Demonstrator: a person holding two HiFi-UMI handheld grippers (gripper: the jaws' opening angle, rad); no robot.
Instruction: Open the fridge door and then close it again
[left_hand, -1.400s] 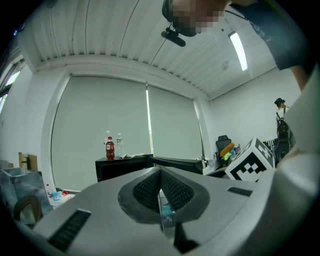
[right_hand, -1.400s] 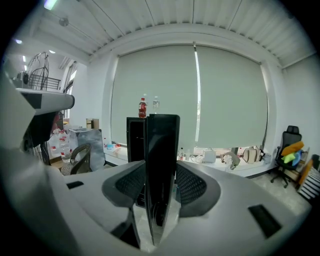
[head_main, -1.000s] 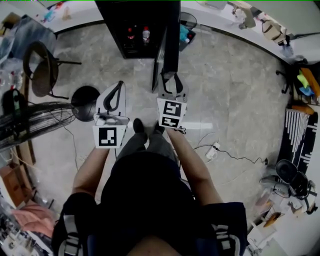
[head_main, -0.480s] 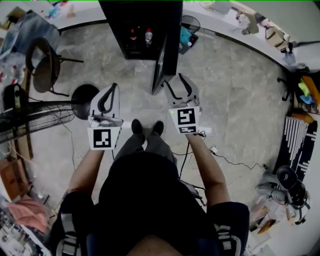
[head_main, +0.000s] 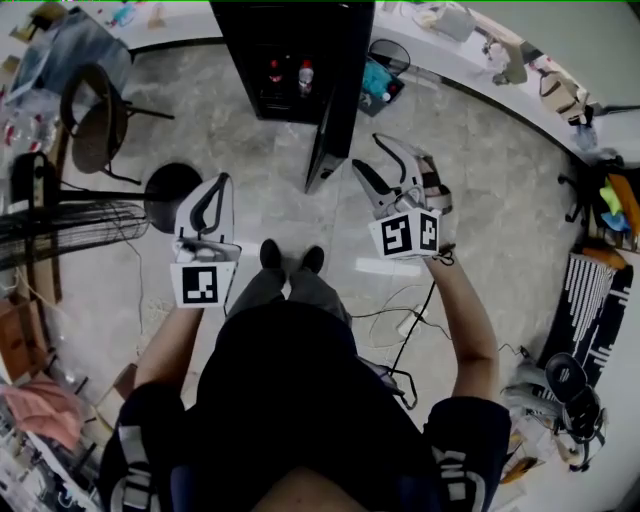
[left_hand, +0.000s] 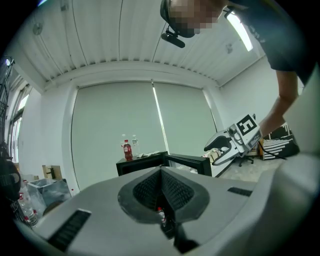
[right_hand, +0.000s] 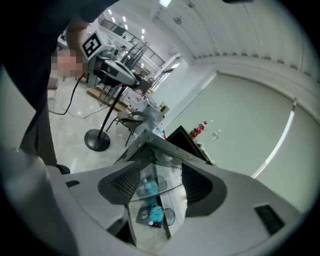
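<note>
The black mini fridge (head_main: 285, 60) stands at the top centre with bottles inside, and its glass door (head_main: 335, 110) is swung out towards me. My right gripper (head_main: 372, 155) hangs just right of the door's free edge, clear of it. Its jaws have just been opening, and nothing is between them. In the right gripper view the door (right_hand: 150, 150) shows beyond the spread jaws of this gripper (right_hand: 160, 185). My left gripper (head_main: 218, 190) is shut and empty, held over the floor left of the door. It (left_hand: 161, 200) points level at the fridge (left_hand: 140, 165).
A fan's round base (head_main: 170, 190) and a chair (head_main: 90, 130) stand left of the fridge, and a floor fan's cage (head_main: 60, 225) is at the far left. A cable (head_main: 400, 330) trails across the floor on the right. Two bottles (left_hand: 127, 149) stand on the fridge top.
My right gripper has come off the door's edge, moved right and away from it, rolled over, and its jaws have spread. The left gripper has hardly moved.
</note>
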